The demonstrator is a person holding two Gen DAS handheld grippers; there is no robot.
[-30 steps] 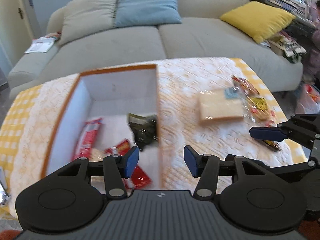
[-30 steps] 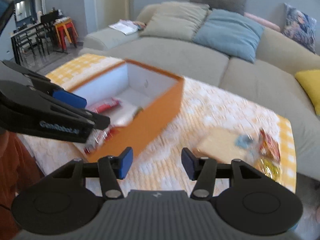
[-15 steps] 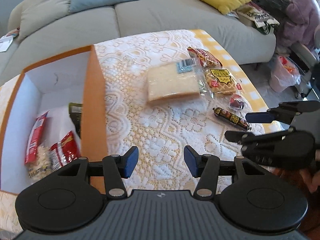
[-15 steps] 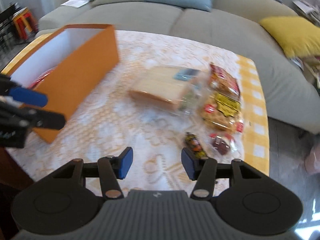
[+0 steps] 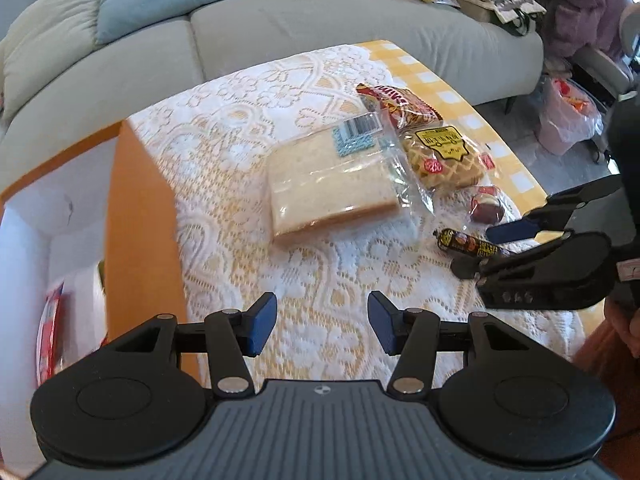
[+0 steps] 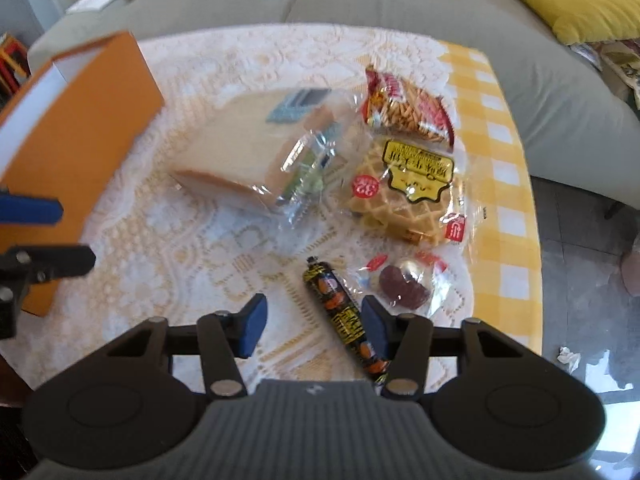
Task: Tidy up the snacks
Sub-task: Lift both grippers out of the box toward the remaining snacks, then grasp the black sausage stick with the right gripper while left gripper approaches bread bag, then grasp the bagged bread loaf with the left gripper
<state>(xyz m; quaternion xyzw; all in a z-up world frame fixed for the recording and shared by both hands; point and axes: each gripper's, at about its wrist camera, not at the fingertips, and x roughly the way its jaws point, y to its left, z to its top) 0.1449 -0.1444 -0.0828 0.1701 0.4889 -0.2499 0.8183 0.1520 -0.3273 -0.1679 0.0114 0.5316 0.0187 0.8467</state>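
Snacks lie loose on the lace tablecloth point(image 6: 168, 248) to the right of the orange box point(image 5: 140, 220), which already holds a few packets; the wrapped sandwich point(image 5: 332, 184) sits nearest the box, with the red noodle packet point(image 6: 408, 110), the waffle pack point(image 6: 408, 192) and a small bag of dark sweets point(image 6: 404, 284) beyond it; the thin black-and-orange stick snack point(image 6: 344, 316) lies closest to the person, running slantwise between the blue pads of the right gripper point(image 6: 314, 324); those jaws have just been closing, yet they stand apart, and whether the right-hand pad already brushes the wrapper I cannot tell; the left gripper point(image 5: 322, 324) hangs spread and empty over bare cloth beside the box wall. Risks, as I judge them: the stick lies off-centre and askew, so a closing pinch may catch only one end and let it swing or roll away; the pads could snag the lace and drag the cloth; the sweets bag lies just beside and might get nipped too.
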